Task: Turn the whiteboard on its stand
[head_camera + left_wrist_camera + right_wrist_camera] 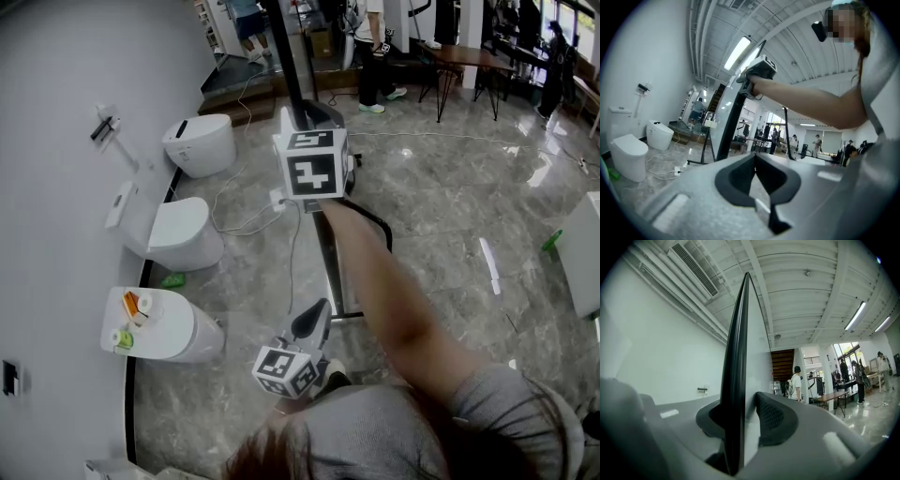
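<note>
The whiteboard [289,56] stands edge-on to me, a thin black-framed panel rising from its wheeled stand [328,262]. My right gripper [292,120] is held out at arm's length, shut on the board's edge. In the right gripper view the black frame [736,357] runs up between the two pads, and the right pad [773,418] lies against the white face. My left gripper [314,326] hangs low near my body, shut with nothing in it; its pads meet at the tip [754,161]. From there the board [733,122] and the right gripper [757,72] show ahead.
Three white toilets [183,234] line the left wall. A power strip and cables [277,199] lie on the marble floor beside the stand. A table with chairs [469,56] and people [375,56] are at the back. A white box [586,248] is at the right.
</note>
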A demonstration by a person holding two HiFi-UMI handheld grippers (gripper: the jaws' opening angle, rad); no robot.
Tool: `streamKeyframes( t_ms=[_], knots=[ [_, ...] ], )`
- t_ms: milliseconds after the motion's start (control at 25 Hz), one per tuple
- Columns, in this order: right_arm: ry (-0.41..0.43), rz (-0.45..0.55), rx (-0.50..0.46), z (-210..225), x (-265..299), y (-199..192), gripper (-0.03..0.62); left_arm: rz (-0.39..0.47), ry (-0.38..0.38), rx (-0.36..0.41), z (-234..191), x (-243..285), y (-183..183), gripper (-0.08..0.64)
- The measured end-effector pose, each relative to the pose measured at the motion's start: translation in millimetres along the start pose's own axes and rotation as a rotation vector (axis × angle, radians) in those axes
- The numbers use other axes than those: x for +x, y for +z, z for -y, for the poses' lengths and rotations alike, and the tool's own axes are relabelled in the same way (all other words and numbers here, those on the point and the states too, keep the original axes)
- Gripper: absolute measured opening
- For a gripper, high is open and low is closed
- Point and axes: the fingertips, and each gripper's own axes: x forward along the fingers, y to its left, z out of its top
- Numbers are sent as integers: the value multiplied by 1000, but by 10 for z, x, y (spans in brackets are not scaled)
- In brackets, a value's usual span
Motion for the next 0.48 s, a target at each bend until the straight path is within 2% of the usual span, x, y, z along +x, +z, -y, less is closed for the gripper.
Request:
streamKeyframes(
  t_ms=[320,480],
  knots=[
    [35,7,14,-49,-377,81,126,1,52,-41,296,-276,-214,-4],
    [27,13,12,-67,-524,107,126,-1,65,-60,438,-406,-329,-3]
  ],
)
